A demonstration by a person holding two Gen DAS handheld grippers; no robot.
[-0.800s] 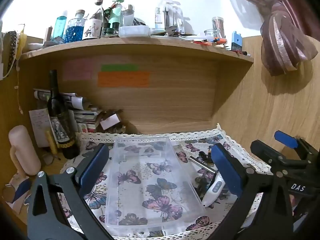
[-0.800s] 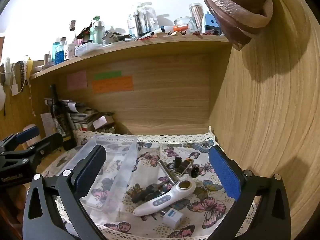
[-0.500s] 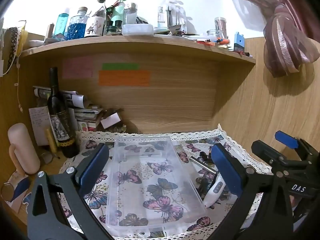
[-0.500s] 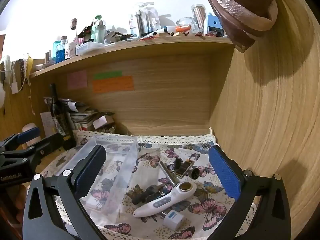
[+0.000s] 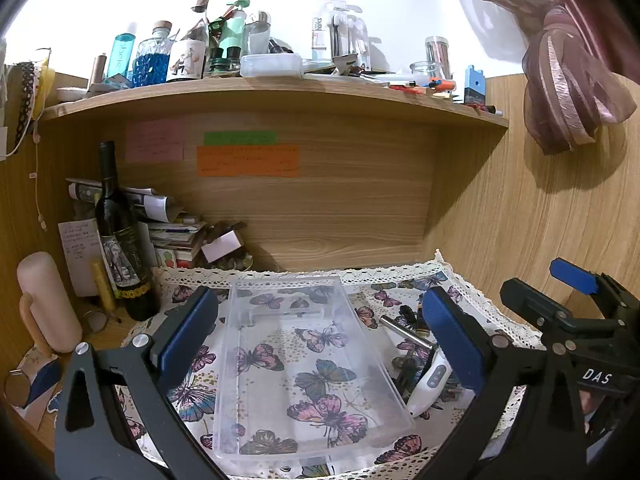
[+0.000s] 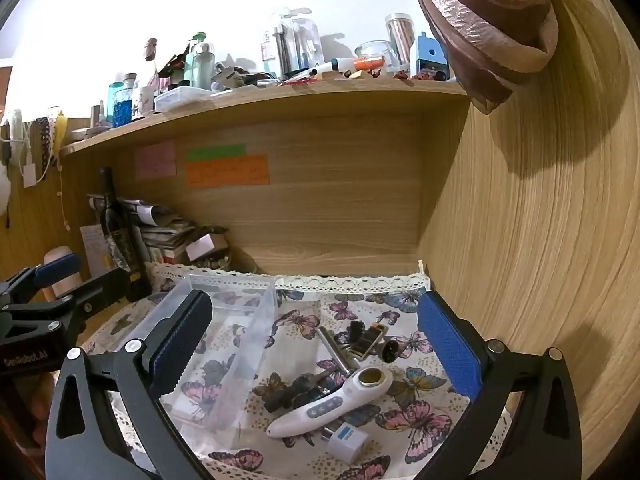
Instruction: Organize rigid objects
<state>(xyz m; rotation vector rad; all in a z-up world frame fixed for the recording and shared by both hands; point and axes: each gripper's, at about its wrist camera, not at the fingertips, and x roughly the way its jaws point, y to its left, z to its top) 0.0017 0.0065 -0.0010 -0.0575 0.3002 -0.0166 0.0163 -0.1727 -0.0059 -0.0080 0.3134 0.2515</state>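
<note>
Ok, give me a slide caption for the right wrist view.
Open right gripper above a white handheld device and small items beside a clear plastic bin.

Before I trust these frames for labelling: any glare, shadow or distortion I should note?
Left wrist view: fisheye bows the shelf; the wall above is blown out white; the clear plastic box shows faint sheen.
Right wrist view: the curtain throws a dark shadow on the side panel; black corner vignetting.
</note>
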